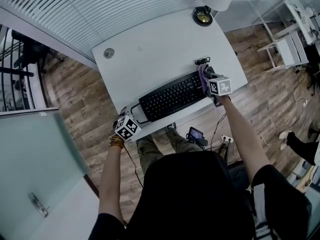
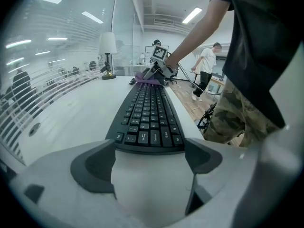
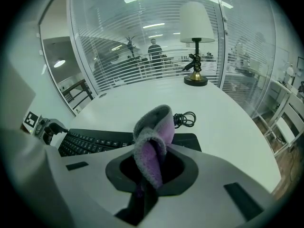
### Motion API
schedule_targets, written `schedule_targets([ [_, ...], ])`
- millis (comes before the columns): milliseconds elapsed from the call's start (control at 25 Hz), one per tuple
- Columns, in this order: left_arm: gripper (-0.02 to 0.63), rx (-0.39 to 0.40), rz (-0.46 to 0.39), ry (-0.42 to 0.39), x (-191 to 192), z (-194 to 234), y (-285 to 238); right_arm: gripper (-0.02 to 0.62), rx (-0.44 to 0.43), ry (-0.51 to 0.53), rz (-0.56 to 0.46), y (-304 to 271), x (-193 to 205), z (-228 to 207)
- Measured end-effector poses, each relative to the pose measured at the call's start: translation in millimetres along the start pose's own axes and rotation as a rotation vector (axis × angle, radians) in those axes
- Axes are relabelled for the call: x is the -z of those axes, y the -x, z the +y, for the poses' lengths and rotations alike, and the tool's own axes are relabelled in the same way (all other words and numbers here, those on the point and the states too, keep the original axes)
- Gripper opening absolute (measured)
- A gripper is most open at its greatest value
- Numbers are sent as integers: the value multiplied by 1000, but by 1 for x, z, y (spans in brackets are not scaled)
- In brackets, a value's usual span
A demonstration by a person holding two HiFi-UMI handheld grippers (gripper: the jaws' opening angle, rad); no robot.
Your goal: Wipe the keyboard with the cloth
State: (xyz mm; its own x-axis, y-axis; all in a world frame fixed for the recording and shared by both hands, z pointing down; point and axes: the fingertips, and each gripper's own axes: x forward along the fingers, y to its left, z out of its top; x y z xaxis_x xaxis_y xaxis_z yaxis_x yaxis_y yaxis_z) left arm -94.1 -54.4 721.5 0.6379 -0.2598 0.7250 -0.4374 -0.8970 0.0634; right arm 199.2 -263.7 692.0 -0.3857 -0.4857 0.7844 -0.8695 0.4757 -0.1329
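Purple cloth (image 3: 151,139) is clamped by the right hand-held gripper (image 3: 152,171) for wiping the keyboard (image 1: 172,96) (left hand-held gripper (image 2: 149,160): wide, probably steadying).

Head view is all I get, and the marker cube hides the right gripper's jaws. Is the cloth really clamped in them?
Observer: Yes. In the right gripper view, the right gripper has its jaws shut on the purple cloth, and a fold sticks up between them.
Operator: Is the left gripper gripping the keyboard?
Observer: No. Its jaws stand apart with nothing between them. The keyboard's near end lies just beyond their tips.
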Motion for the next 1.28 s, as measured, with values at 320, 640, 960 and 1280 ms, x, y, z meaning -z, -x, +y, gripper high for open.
schedule_targets([
  [320, 448, -2, -7, 4, 2, 1, 1, 38, -92, 33, 12, -7, -1, 41],
  [640, 448, -3, -10, 6, 2, 0, 0, 38, -170, 90, 38, -16, -1, 82],
  [960, 449, -3, -17, 8, 1, -1, 0, 37, -281, 175, 85, -28, 3, 140],
  [1280, 449, -4, -24, 7, 0, 0, -1, 37, -308, 175, 96, -29, 3, 152],
])
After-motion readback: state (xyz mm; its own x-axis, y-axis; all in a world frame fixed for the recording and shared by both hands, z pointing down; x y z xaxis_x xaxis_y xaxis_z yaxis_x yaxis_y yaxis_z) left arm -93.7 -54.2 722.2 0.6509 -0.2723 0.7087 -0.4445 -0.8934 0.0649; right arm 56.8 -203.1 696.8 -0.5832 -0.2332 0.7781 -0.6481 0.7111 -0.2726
